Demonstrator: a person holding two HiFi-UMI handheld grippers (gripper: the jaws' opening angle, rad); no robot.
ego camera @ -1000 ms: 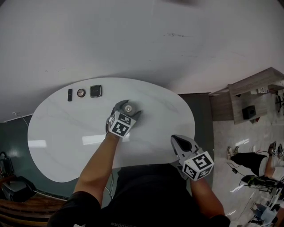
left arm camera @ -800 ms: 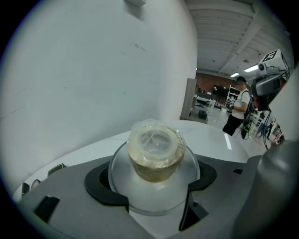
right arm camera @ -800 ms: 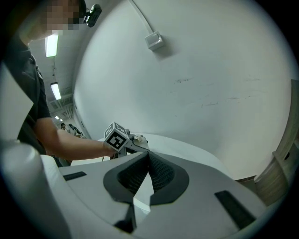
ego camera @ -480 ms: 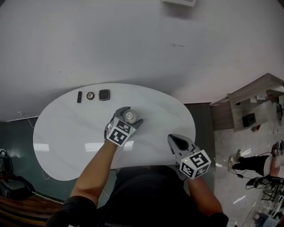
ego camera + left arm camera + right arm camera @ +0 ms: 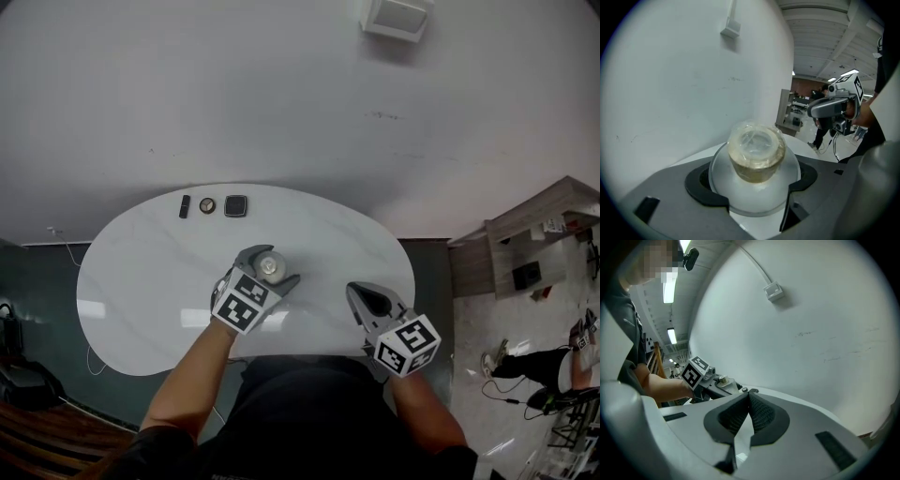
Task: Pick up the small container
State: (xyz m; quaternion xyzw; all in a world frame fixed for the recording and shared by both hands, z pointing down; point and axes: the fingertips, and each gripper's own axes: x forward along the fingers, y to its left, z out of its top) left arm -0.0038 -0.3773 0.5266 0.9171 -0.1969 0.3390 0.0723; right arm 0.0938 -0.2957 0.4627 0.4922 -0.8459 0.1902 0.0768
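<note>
Left gripper view: left gripper [image 5: 757,183] fingers clamp the small container [image 5: 756,157]; right gripper [image 5: 748,398] fingers pressed together.

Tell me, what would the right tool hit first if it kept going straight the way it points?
The right tool, shut, points across the table toward the black square item at the far edge; likely that first, or the wall behind if it passes above. Depth is unclear.

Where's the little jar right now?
In the head view, the little jar is left of centre over the white table, gripped between the jaws of the left hand-held gripper.
</note>
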